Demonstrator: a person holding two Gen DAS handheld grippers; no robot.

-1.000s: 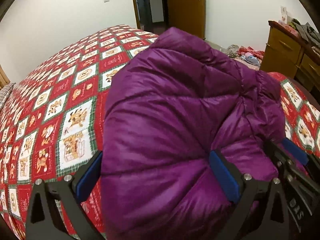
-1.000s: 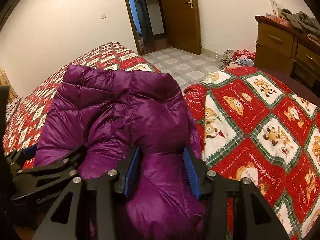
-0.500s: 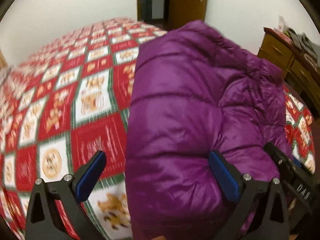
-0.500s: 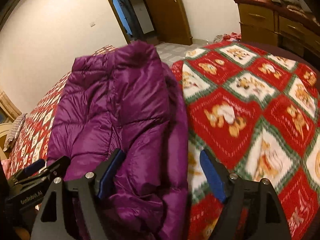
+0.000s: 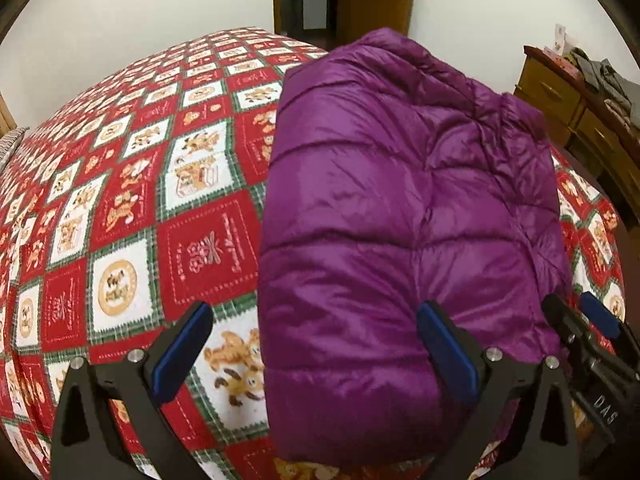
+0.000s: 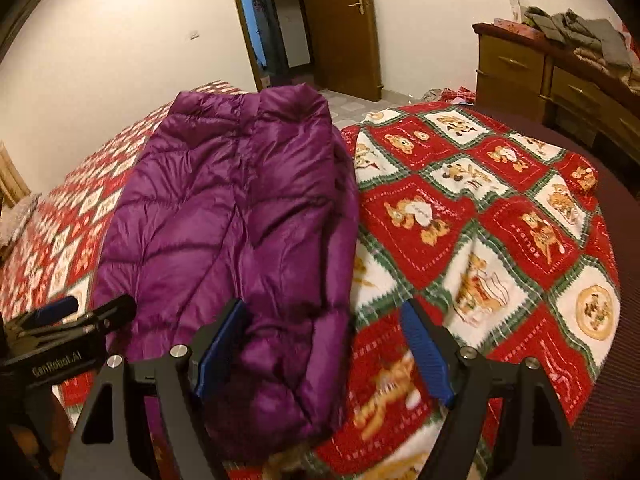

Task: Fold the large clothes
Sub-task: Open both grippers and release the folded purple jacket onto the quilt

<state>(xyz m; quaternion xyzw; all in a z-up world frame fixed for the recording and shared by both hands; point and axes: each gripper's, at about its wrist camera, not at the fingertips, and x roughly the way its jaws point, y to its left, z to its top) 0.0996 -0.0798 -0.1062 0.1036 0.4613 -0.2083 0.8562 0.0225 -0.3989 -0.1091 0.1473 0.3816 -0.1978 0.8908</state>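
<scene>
Purple down jacket (image 5: 400,220) lies folded, long axis running away from me. My left tongs (image 5: 316,352) and right tongs (image 6: 320,352) gape wide, empty, straddling its near corners.

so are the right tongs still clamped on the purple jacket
No, the right tongs stand open, blue pads spread apart, with the purple jacket lying loose on the bedspread between and ahead of them.

Black triangular-framed gripper (image 5: 316,352) arms, blue pads (image 5: 182,350), silver screws, white lettering
</scene>
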